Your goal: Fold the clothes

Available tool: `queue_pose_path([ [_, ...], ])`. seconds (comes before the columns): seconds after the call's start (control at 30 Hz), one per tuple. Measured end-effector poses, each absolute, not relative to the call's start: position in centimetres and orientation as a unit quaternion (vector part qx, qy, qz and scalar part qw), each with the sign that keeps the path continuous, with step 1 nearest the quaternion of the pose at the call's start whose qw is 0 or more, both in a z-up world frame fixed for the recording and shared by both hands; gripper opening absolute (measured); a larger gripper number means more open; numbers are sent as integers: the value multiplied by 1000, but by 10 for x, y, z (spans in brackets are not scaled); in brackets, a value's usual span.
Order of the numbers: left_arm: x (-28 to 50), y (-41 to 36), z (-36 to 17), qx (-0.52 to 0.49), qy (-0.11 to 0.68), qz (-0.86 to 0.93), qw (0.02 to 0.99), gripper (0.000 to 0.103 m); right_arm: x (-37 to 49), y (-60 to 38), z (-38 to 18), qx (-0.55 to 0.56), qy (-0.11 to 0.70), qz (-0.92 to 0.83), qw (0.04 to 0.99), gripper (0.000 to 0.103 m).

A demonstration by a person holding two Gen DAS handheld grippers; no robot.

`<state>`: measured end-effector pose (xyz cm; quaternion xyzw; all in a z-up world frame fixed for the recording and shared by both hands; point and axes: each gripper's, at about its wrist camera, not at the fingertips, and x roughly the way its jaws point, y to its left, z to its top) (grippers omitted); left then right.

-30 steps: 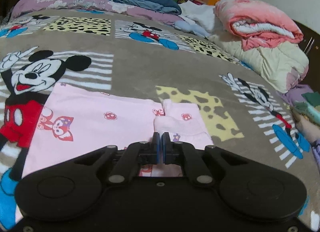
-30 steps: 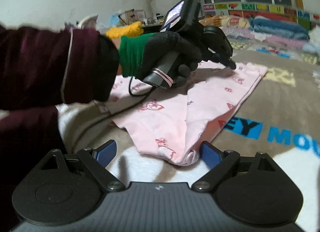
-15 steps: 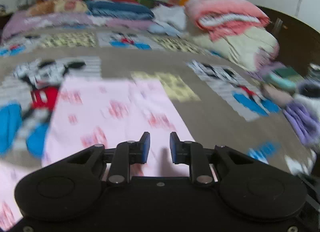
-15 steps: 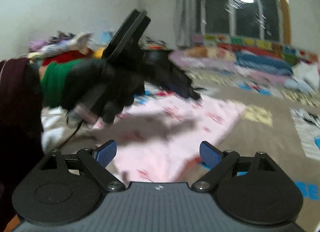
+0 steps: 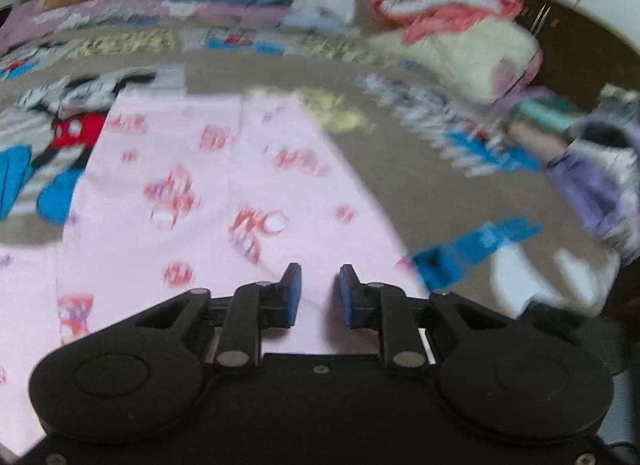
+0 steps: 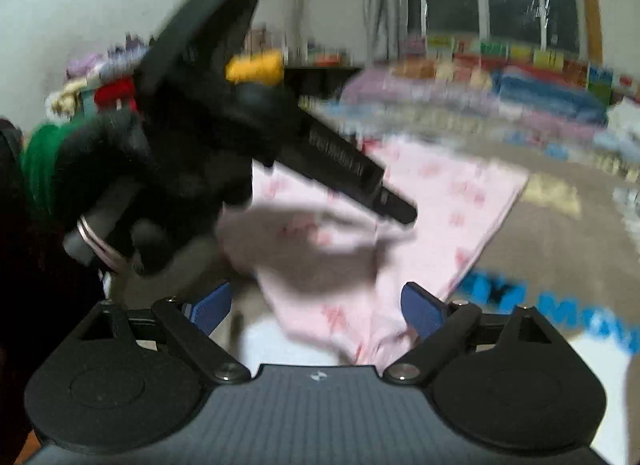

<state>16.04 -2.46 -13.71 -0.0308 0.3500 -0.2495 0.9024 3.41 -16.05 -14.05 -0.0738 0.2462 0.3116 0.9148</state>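
**Left wrist and right wrist: pink garment flat on the bed, both pairs of fingers released**

Left wrist view: the left gripper [image 5: 319, 291] hovers over the near edge of the pink garment [image 5: 192, 193], fingers parted, holding nothing. The cloth's long axis runs away from the fingers, up the bed [image 5: 420, 193].

Right wrist view: the right gripper [image 6: 316, 305] stands wide apart and empty, the garment's rumpled near corner lying between its fingers. A gloved hand [image 6: 132, 169] tilts the other gripper down toward the cloth. Right looks nearer that corner.
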Motion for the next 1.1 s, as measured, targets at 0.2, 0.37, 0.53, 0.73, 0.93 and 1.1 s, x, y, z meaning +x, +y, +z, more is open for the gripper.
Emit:
queue_pose_path([
  [0.2, 149, 0, -121, -80, 322, -240, 912, 21, 20, -155, -125, -88, 219, 307, 922, 91],
  [0.37, 135, 29, -109, -118, 303, -215, 921, 49, 6, -158, -112, -59, 204, 313, 926, 91],
  [0.53, 121, 62, -100, -162, 288, -181, 926, 63, 8, -163, -111, 3, 221, 317, 922, 91],
  [0.73, 101, 127, -102, -239, 282, -99, 924, 70, 19, -174, -112, 123, 234, 319, 910, 92],
  [0.93, 81, 204, -117, -344, 259, 30, 902, 70, 36, -177, -120, 211, 255, 315, 889, 92],
  [1.1, 75, 264, -142, -478, 239, 67, 842, 68, 43, -176, -127, 249, 264, 316, 877, 92],
])
